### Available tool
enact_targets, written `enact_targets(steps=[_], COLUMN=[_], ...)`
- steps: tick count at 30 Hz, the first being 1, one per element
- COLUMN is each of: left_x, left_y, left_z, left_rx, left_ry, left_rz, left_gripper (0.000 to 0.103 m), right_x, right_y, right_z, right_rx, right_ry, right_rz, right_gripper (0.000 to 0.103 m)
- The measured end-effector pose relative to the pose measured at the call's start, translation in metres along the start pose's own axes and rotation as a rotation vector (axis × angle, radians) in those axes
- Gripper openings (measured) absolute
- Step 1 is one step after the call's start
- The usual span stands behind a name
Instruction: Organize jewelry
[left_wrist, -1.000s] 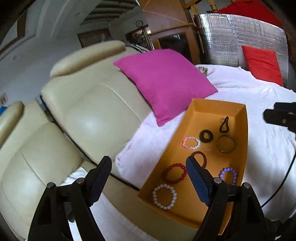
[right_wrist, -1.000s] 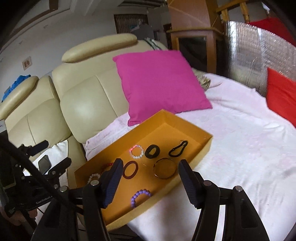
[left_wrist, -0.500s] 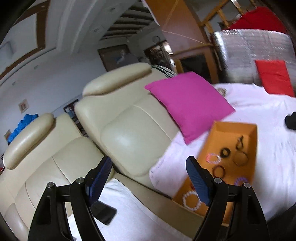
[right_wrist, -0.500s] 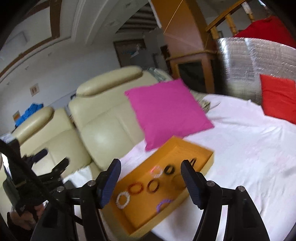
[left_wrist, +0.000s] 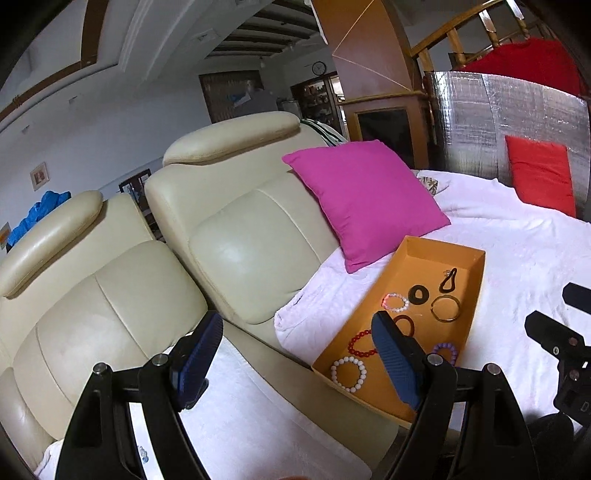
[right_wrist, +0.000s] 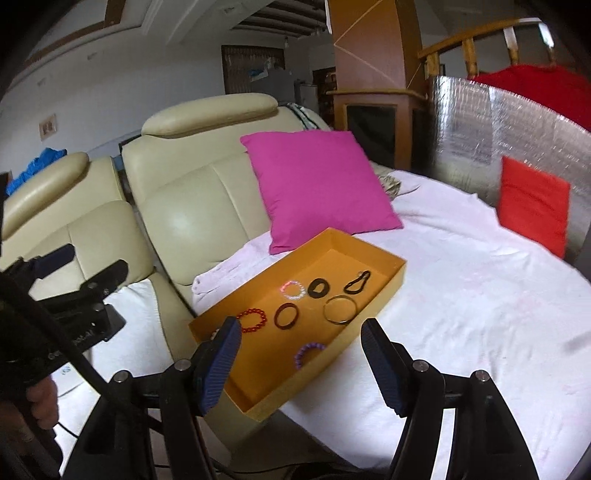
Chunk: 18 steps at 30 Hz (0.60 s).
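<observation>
Orange shallow cardboard tray (right_wrist: 384, 295) lies on a white cloth-covered bed (right_wrist: 461, 295), beside a cream leather sofa (left_wrist: 236, 236) and below a magenta square cushion (right_wrist: 317, 184). Inside the tray lie a red bead bracelet (right_wrist: 252, 320), a white bead bracelet (left_wrist: 347, 373), a purple bead bracelet (right_wrist: 307, 353) and a gold bangle (right_wrist: 340, 309). Left hand-held gripper (left_wrist: 295, 363) and right hand-held gripper (right_wrist: 299, 363) hover spread apart, holding nothing
</observation>
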<state>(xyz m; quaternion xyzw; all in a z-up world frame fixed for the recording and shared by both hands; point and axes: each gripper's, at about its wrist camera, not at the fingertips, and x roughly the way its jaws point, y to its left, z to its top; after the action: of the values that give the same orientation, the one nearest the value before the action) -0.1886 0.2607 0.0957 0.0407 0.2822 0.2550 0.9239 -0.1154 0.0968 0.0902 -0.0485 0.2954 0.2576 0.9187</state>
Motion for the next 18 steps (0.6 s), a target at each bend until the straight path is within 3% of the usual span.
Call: enact_targets(steps=[18], left_x=[-0.022], left_y=[-0.013], left_z=[-0.010], left_rx=[0.022], left_ry=[0.006], left_rz=[-0.043], left_gripper=[0.083], right_x=[-0.041], right_y=[0.007], right_z=[-0.015], right_rx=[-0.027], right_ry=[-0.014], right_rz=[-0.073], right_gripper=[0.071])
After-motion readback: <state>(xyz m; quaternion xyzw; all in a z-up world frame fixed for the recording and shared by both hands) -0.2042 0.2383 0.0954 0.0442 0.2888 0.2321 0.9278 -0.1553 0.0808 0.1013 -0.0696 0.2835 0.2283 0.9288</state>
